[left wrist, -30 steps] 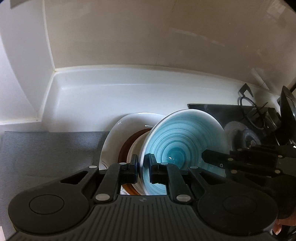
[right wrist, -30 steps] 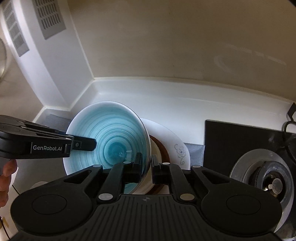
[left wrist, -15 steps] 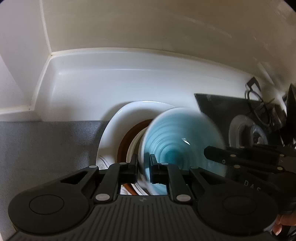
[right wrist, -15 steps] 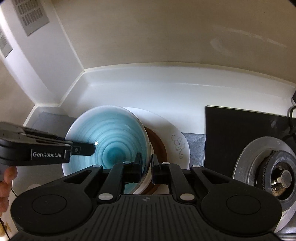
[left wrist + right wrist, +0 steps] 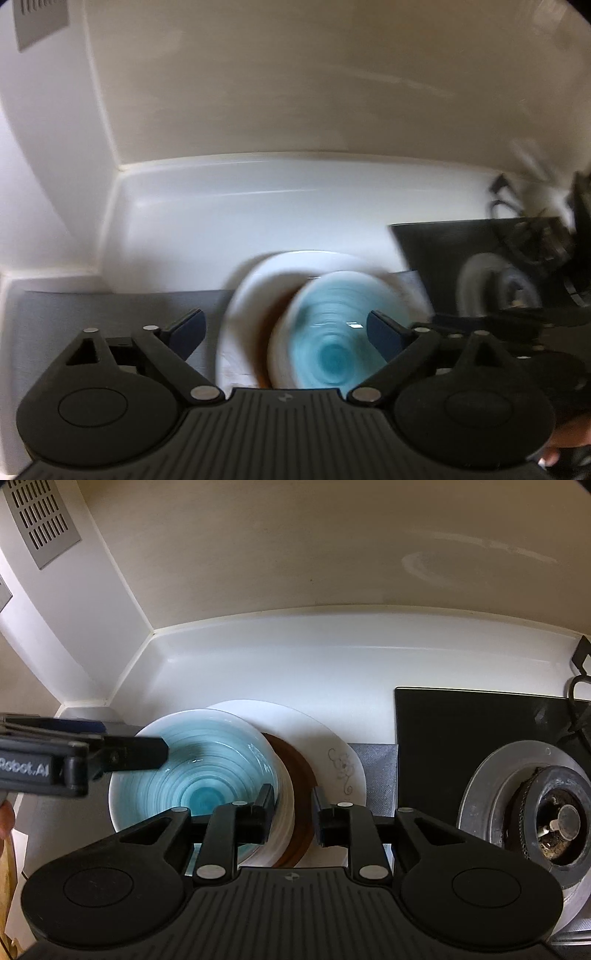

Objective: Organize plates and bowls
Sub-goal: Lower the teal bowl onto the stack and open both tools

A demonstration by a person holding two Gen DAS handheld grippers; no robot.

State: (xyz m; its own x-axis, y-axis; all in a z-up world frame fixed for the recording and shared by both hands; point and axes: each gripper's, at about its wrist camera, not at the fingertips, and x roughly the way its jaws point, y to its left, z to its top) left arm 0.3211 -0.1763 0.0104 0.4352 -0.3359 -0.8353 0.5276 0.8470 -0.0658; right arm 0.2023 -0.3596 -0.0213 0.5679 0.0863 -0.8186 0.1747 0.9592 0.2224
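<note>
Left wrist view, blurred: our left gripper (image 5: 284,332) spread wide, holding nothing; teal bowl (image 5: 332,347) sits atop the stacked plates (image 5: 251,295).

Right wrist view: our right gripper (image 5: 293,805) partly open, fingers straddling the bowl's rim, not clamped. Stove burner (image 5: 554,812) to the right.

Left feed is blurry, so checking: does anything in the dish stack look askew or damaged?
No damage or spill shows. The blue bowl sits off-centre, toward the left of the stack, leaving the brown plate and the floral white plate exposed on the right.
</note>
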